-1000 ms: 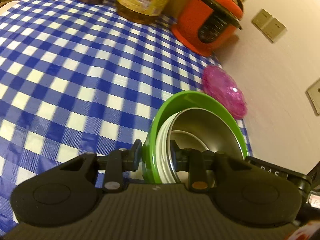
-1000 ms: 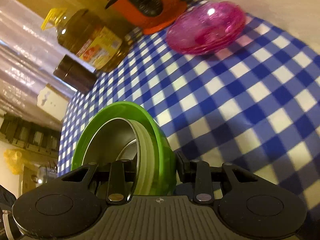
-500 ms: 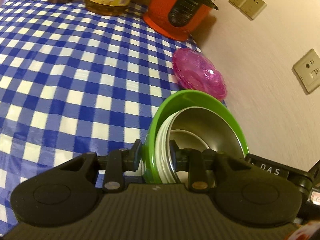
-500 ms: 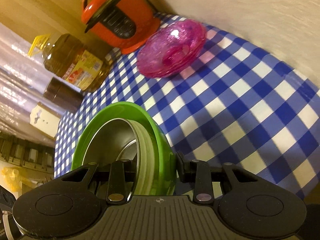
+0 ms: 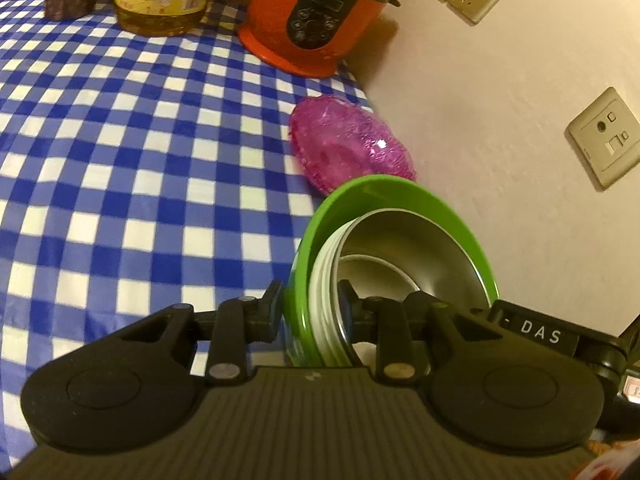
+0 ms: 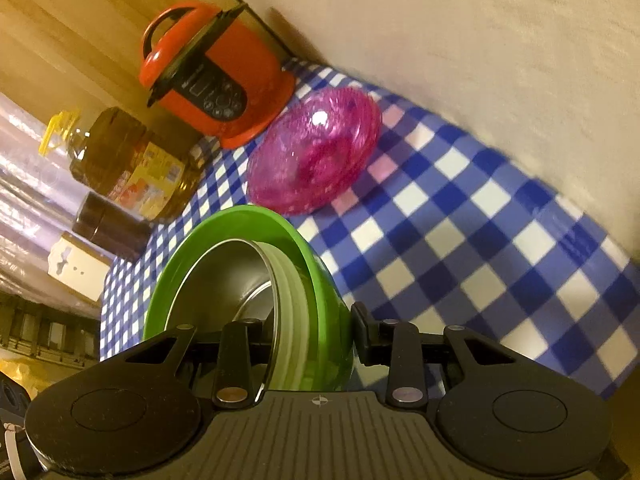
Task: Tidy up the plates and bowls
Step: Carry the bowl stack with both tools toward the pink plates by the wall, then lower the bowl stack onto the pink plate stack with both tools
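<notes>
A: What are the tongs holding?
B: The left gripper (image 5: 310, 308) and right gripper (image 6: 316, 334) are both clamping the nested bowl stack (image 5: 384, 240); the pink plate (image 5: 348, 148) is lying just beyond.

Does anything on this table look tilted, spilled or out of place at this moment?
Nothing is spilled or broken. The only odd sight is the bowl stack: a green bowl holding white dishes and a metal bowl, tipped on edge above the tablecloth, gripped by the left gripper and right gripper.
</notes>
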The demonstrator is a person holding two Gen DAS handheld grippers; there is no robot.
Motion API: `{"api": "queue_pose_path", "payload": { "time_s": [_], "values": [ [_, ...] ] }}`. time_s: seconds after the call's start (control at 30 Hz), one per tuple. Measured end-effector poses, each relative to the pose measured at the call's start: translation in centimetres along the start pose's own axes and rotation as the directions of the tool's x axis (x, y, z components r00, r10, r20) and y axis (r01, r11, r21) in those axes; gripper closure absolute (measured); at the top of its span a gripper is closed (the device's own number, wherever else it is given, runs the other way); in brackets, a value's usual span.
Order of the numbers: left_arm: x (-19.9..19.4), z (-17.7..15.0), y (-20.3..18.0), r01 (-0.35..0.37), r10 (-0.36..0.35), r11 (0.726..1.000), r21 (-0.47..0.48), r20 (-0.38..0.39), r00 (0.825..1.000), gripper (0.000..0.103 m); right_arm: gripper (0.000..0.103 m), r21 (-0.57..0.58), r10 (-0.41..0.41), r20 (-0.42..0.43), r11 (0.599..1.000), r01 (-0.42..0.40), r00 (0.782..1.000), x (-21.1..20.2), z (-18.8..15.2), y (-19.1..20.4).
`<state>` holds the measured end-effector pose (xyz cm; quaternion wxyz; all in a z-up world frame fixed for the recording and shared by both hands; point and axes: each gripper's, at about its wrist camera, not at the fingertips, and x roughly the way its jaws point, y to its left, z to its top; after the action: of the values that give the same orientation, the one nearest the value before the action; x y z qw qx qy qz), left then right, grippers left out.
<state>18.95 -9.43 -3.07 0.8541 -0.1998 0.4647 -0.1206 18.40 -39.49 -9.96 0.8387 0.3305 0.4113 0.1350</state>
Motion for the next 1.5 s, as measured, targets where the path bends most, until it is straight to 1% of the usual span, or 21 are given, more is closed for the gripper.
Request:
{"api": "queue_pose_path", "payload": {
  "time_s": [0.2, 0.47, 0.87, 1.27, 1.5],
  "values": [
    [1.1, 2.1, -1.1, 0.01, -0.01, 1.0, 0.011, -0.005, 1.0, 0.078, 0.069, -0.001, -0.008, 0.018, 1.0, 0.008, 1.0, 0.4, 2.3, 0.4],
    [3.0, 5.8, -2.2, 0.018, -0.018, 1.0, 0.026, -0.012, 1.0, 0.078, 0.07, 0.012, -0.008, 0.044, 1.0, 0.008, 0.999, 1.7, 5.5, 1.1],
    [7.0, 10.9, -3.0, 0.035, -0.034, 0.999, 0.018, -0.034, 0.999, 0.078, 0.07, 0.027, -0.016, 0.083, 1.0, 0.014, 0.996, 5.1, 10.4, 1.5],
    [11.8, 14.2, -2.8, 0.042, -0.04, 0.998, 0.037, -0.057, 0.998, 0.078, 0.071, 0.068, -0.035, 0.108, 0.997, 0.027, 0.994, 8.8, 13.4, 0.9],
    [14.1, 15.4, -2.9, 0.034, -0.029, 0.997, 0.065, -0.071, 0.997, 0.079, 0.071, 0.065, -0.056, 0.111, 0.997, 0.049, 0.992, 10.8, 14.9, 0.7]
  ]
}}
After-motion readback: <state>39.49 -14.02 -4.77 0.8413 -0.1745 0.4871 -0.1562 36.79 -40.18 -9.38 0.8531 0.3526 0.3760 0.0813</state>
